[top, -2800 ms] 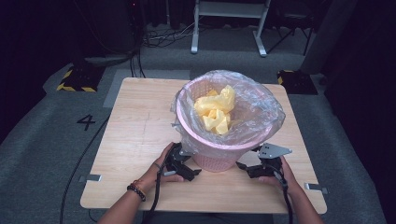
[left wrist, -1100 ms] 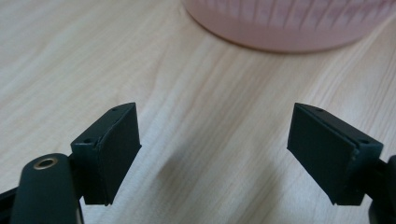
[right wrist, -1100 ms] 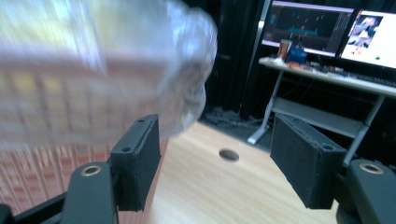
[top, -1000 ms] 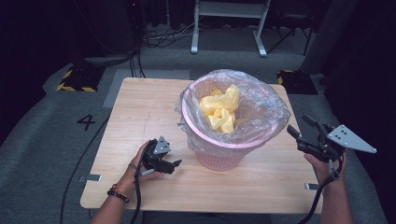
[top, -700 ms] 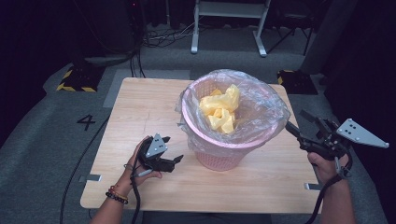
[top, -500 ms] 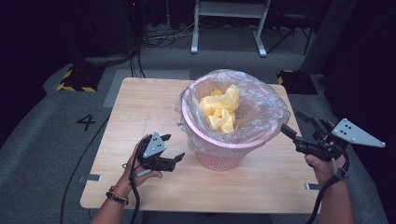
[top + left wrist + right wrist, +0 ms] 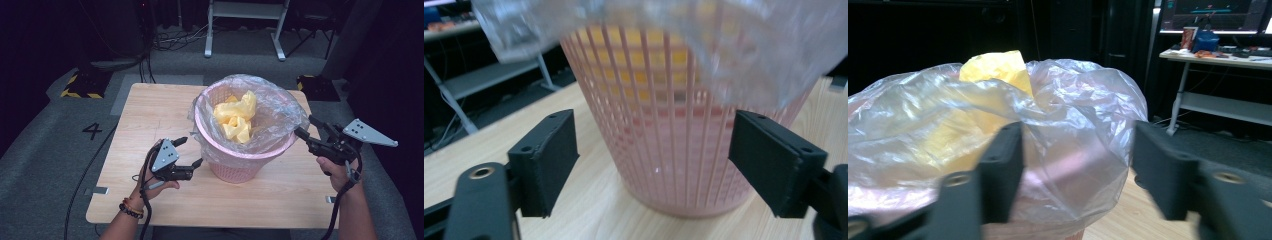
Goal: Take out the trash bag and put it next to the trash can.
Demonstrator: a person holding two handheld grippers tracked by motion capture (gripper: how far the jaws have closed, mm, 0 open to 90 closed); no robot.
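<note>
Wooden table (image 7: 150,107); grey floor marked "4" (image 7: 93,131); white frame legs (image 7: 245,25) behind

Waste basket (image 7: 235,167): pink plastic lattice, smooth and slightly glossy; liner bag (image 7: 280,112) of thin clear plastic film, crinkled and shiny, holding crumpled yellow paper-like sheet (image 7: 235,117). Table (image 7: 150,107): pale wood-grain top, matt. Left gripper (image 7: 192,152) and right gripper (image 7: 303,127): matt black plastic jaws; flat grey plates on top.

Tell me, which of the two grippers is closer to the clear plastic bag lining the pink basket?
Right. The right gripper reaches the clear plastic bag at the basket's rim, its open jaws at the overhang. The left gripper sits lower, open, beside the pink basket, just under the bag's hanging edge.
</note>
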